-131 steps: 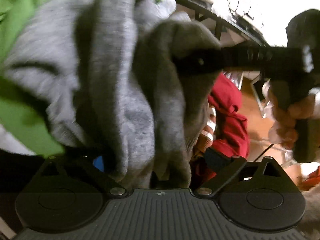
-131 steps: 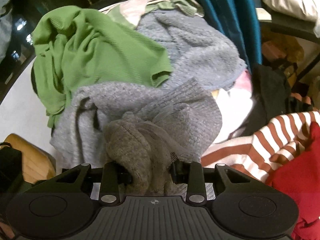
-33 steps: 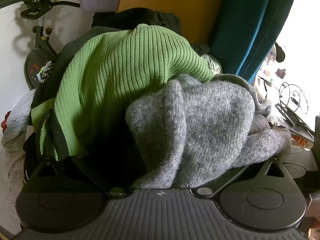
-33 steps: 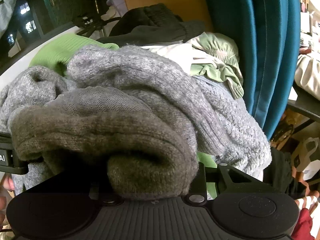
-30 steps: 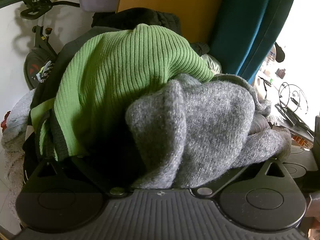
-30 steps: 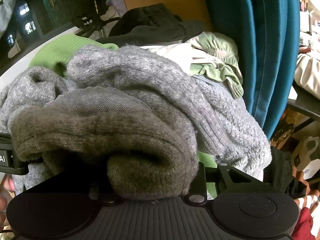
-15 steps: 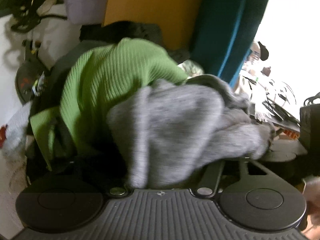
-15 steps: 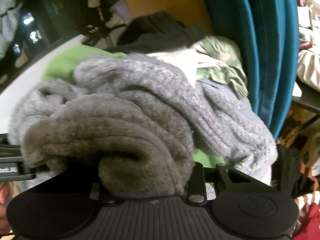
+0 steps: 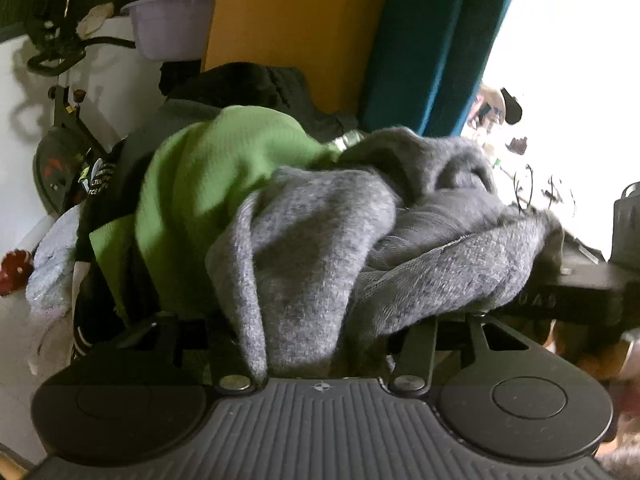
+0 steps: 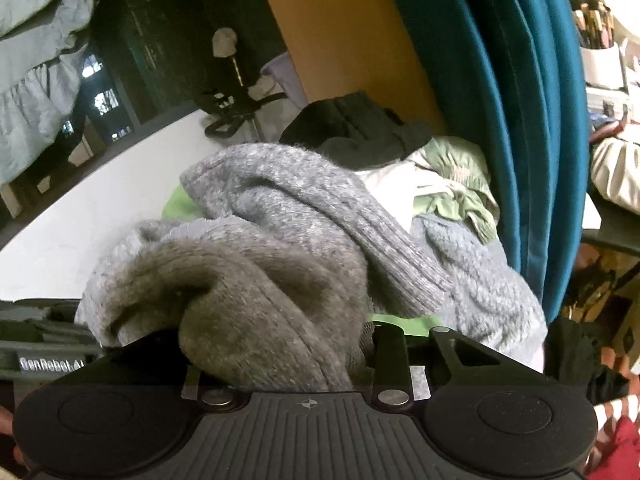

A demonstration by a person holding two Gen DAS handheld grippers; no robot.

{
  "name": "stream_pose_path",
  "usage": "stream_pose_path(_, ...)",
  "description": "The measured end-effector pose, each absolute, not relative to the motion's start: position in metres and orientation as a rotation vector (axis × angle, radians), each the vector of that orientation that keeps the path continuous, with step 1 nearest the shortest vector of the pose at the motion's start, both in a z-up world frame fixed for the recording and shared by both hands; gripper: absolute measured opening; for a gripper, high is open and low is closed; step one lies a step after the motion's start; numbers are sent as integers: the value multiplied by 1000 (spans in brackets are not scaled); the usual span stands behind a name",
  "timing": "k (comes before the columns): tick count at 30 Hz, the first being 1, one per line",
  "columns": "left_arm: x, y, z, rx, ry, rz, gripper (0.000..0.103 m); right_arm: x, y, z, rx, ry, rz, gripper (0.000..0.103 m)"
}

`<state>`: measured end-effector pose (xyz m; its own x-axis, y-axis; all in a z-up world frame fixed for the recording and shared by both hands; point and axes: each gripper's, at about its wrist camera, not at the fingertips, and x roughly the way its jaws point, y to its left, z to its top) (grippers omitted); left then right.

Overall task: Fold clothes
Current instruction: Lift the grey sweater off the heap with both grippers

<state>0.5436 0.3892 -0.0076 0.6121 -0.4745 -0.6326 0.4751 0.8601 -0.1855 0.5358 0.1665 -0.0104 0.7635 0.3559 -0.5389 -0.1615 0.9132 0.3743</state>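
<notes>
Each hand-held gripper, the left [image 9: 304, 344] and the right [image 10: 280, 364], is clenched on a bunch of the grey sweater [image 9: 320, 248], which hangs between them above the clothes pile [image 10: 452, 200]; likely lifted clear to spread before folding.

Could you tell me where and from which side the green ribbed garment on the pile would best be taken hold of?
Probably at the loose green flap hanging at the lower left of the green ribbed garment, approached from the left. The grey sweater covers the garment's right side, and both the left tool and right tool are bunched in it, so one must let go first.
</notes>
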Motion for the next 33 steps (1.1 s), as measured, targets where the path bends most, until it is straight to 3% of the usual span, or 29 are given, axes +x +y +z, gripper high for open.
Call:
stream_pose_path(4, 527, 382, -9, 85, 698, -528, 51, 529, 166, -17, 350, 659, 298, 29)
stream_pose_path(11, 513, 387, -6, 3, 696, -530, 38, 520, 167, -11, 331, 624, 341, 29)
stream_pose_path(20, 496, 376, 19, -72, 665, -473, 36, 488, 155, 18, 247, 515, 369, 29)
stream_pose_path(33, 447, 299, 39, -22, 633, -483, 37, 425, 86, 40, 257, 461, 318, 29)
